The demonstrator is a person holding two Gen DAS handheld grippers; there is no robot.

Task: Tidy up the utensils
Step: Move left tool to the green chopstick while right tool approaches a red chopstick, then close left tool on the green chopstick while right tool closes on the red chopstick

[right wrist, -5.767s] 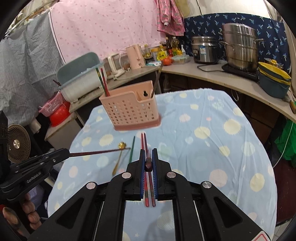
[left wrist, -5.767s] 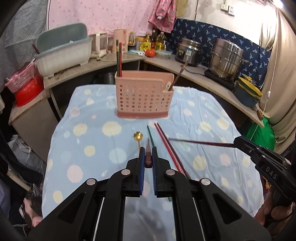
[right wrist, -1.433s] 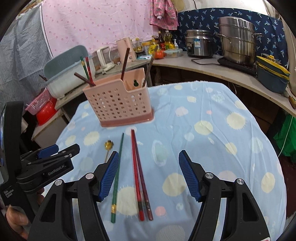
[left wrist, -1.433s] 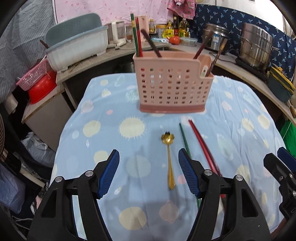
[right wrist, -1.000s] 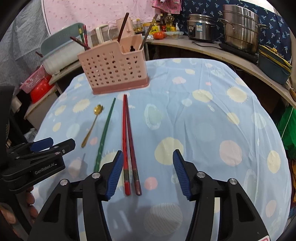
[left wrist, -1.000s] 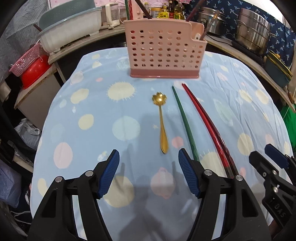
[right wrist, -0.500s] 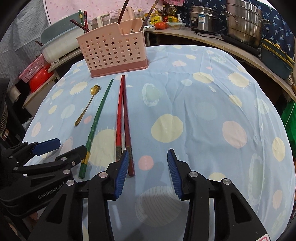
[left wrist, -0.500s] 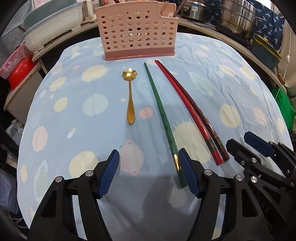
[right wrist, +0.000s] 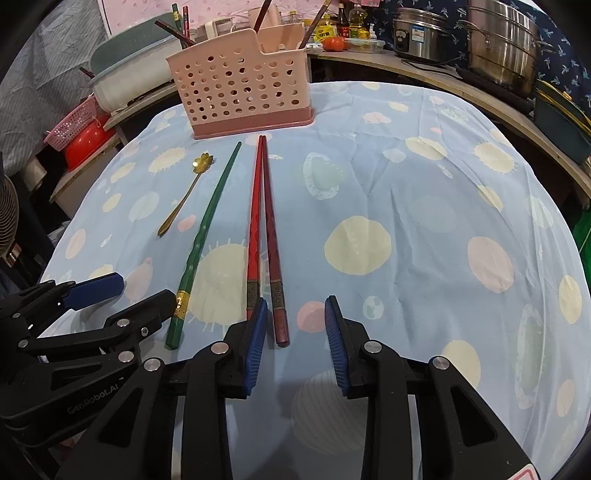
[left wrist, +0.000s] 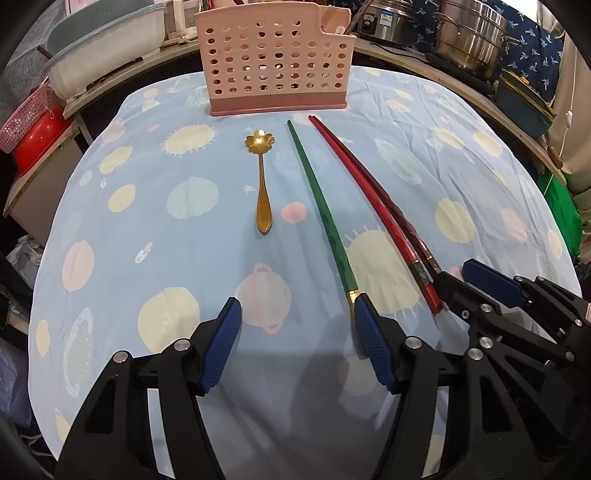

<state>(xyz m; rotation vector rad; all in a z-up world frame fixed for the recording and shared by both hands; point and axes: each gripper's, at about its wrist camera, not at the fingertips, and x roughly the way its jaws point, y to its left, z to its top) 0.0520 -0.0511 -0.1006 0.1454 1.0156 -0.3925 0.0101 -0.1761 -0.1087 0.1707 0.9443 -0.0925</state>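
On the blue dotted cloth lie a gold spoon [left wrist: 263,184] [right wrist: 184,195], a green chopstick [left wrist: 317,199] [right wrist: 207,236], a red chopstick [left wrist: 369,199] [right wrist: 254,229] and a dark red chopstick [right wrist: 271,236]. Beyond them stands the pink perforated holder [left wrist: 275,70] [right wrist: 240,92] with several chopsticks in it. My left gripper [left wrist: 295,306] [right wrist: 146,290] is open and closing slightly; the green chopstick's near end lies at its right finger. My right gripper [right wrist: 295,304] [left wrist: 465,280] is closing. The dark red chopstick's end lies between its jaws, untouched.
A curved counter behind carries steel pots [right wrist: 506,44], a rice cooker [right wrist: 421,35], bottles and a grey-green basin [left wrist: 107,48]. A red bowl [right wrist: 86,144] and pink basket sit low on the left. The cloth drops off at the table's edges on both sides.
Both grippers have sunk toward the near ends of the chopsticks on the cloth. The right jaws have narrowed around the dark red chopstick's end. Earlier each gripper was shut on a chopstick.
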